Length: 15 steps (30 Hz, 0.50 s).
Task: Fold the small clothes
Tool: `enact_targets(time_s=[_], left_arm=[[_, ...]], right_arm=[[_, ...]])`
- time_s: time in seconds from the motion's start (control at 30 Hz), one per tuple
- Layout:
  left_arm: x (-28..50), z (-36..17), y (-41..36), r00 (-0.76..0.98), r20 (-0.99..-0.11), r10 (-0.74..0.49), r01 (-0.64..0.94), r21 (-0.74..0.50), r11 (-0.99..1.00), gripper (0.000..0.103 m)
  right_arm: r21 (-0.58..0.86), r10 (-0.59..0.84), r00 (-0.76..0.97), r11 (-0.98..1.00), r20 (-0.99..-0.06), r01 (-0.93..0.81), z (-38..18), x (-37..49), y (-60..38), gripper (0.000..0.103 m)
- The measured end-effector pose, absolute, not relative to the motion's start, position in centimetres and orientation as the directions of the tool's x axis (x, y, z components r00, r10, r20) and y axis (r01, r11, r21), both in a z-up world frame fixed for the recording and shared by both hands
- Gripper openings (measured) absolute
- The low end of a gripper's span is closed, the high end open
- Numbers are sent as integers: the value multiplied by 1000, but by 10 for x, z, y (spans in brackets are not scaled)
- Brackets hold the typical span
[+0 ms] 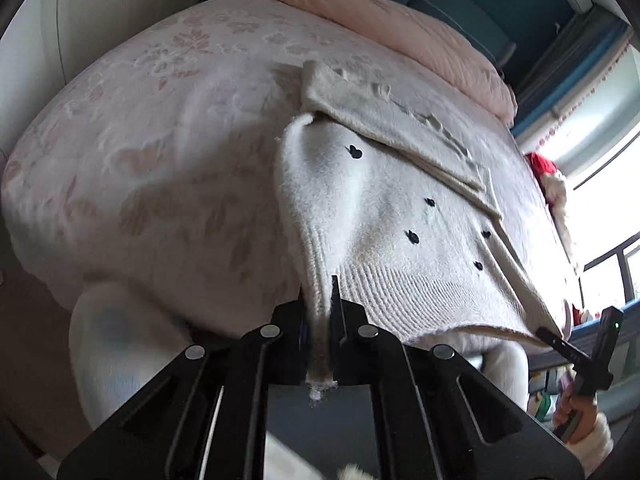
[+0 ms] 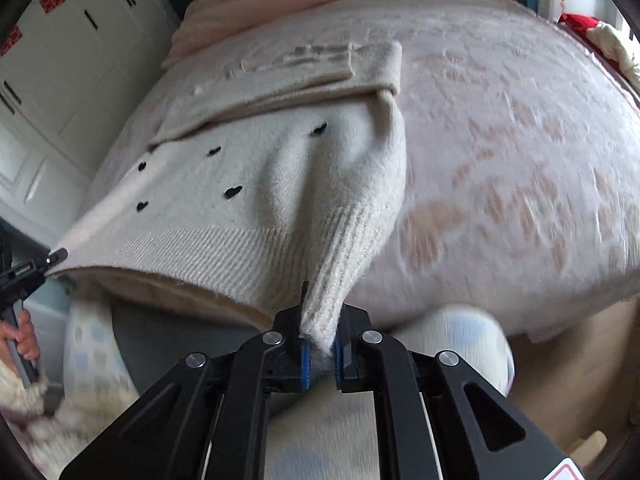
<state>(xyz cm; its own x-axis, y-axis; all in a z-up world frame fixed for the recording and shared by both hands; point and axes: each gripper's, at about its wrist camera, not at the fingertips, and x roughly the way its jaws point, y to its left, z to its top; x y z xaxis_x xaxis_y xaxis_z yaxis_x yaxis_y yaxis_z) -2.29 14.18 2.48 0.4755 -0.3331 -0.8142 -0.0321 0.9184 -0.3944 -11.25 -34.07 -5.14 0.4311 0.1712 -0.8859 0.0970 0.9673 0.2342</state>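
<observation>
A small white knit sweater (image 1: 384, 208) with black heart dots lies on the bed, its ribbed hem toward me; it also shows in the right wrist view (image 2: 248, 184). A beige folded part (image 1: 400, 120) lies across its far end. My left gripper (image 1: 320, 320) is shut on the hem's left corner. My right gripper (image 2: 320, 332) is shut on the hem's right corner, and shows in the left wrist view (image 1: 556, 338) at the lower right. The left gripper appears at the left edge of the right wrist view (image 2: 52, 258). The hem is lifted and stretched between them.
The bed (image 1: 140, 160) has a pale pink floral cover. A pink quilt (image 1: 400, 20) lies along the far side. Red and white cloth (image 1: 548, 176) sits by the window. White wardrobe doors (image 2: 60, 60) stand to the left. My legs in light trousers (image 2: 460, 340) are below.
</observation>
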Motion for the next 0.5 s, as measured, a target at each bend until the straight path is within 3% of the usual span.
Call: enact_targets(time_s=[0.17, 0.27, 0.4, 0.5], left_arm=[[-89, 17, 128, 386, -852, -353, -5, -384, 923, 6], [-99, 40, 131, 413, -830, -376, -10, -417, 909, 6], [-54, 94, 131, 529, -750, -397, 33, -449, 893, 6], [22, 121, 120, 638, -695, -333, 69, -378, 923, 7]], right_arm=[[251, 219, 343, 967, -913, 50, -67, -170, -324, 7], [276, 242, 383, 961, -891, 35, -47, -177, -324, 7], [380, 269, 587, 922, -764, 72, 17, -133, -363, 7], [452, 266, 696, 887, -667, 94, 39, -80, -390, 7]])
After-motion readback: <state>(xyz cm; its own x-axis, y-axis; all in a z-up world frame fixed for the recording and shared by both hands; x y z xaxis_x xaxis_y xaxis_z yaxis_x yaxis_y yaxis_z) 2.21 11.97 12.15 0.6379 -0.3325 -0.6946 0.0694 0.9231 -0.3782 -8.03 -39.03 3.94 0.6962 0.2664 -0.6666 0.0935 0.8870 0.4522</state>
